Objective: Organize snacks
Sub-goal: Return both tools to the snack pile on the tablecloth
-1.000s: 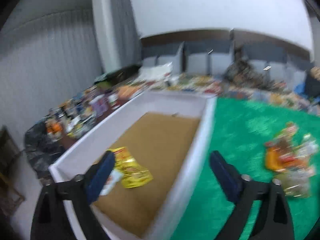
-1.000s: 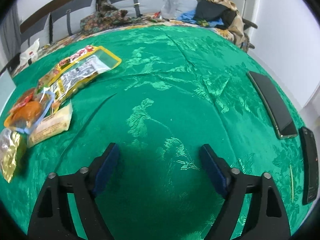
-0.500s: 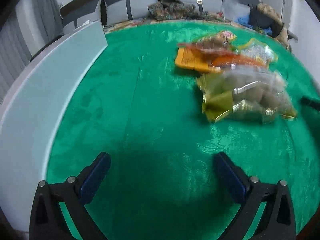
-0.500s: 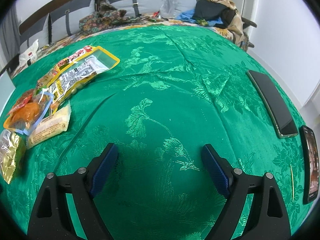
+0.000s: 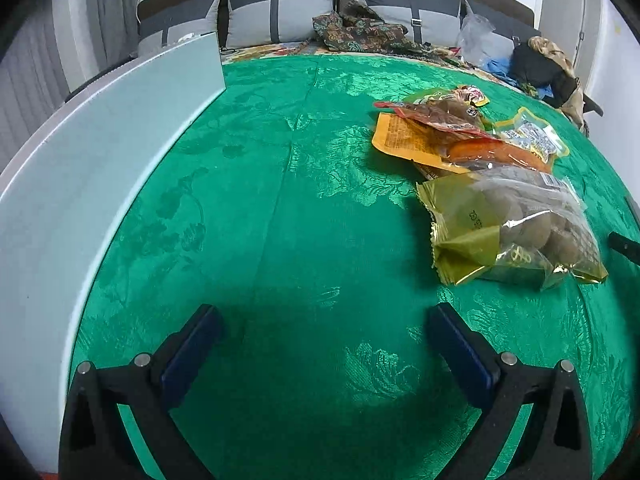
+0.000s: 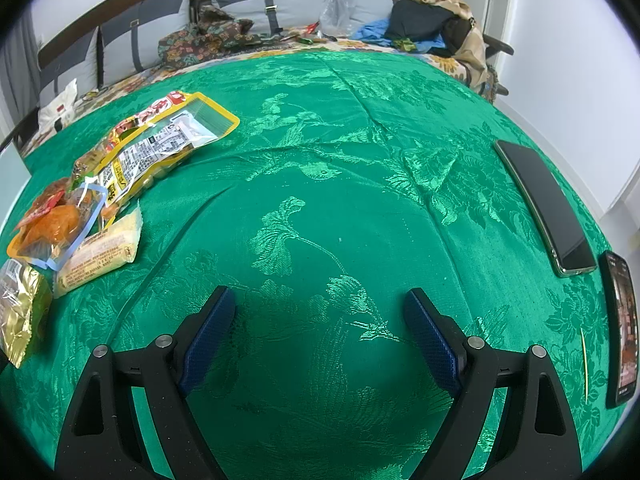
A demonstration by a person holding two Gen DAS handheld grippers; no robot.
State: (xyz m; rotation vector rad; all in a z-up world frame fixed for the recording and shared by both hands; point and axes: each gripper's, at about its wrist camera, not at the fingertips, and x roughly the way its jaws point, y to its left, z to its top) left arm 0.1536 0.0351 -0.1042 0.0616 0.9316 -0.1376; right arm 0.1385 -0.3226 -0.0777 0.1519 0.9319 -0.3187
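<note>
A pile of snack packets lies on the green tablecloth (image 5: 280, 200). Nearest in the left wrist view is a gold-and-clear bag of round brown snacks (image 5: 516, 228), with an orange packet (image 5: 420, 140) and a yellow-edged packet (image 5: 532, 136) behind it. My left gripper (image 5: 324, 332) hovers open over bare cloth, left of and nearer than the pile. The white box's outer wall (image 5: 100, 160) rises along the left. In the right wrist view the same pile sits far left: yellow-edged packet (image 6: 160, 148), orange packet (image 6: 52, 224), pale bar (image 6: 100, 252), gold bag (image 6: 20, 312). My right gripper (image 6: 320, 312) is open and empty.
Two dark phones (image 6: 544, 204) (image 6: 622, 324) lie at the table's right edge. Beyond the table stands a sofa with grey cushions (image 5: 280, 20), patterned cloth (image 5: 360, 32), a clear plastic bag (image 6: 340, 4) and heaped clothing (image 6: 436, 20).
My left gripper has swung right from above the white box, where a yellow packet lay, to the green cloth facing the snack pile. The right gripper has barely shifted.
</note>
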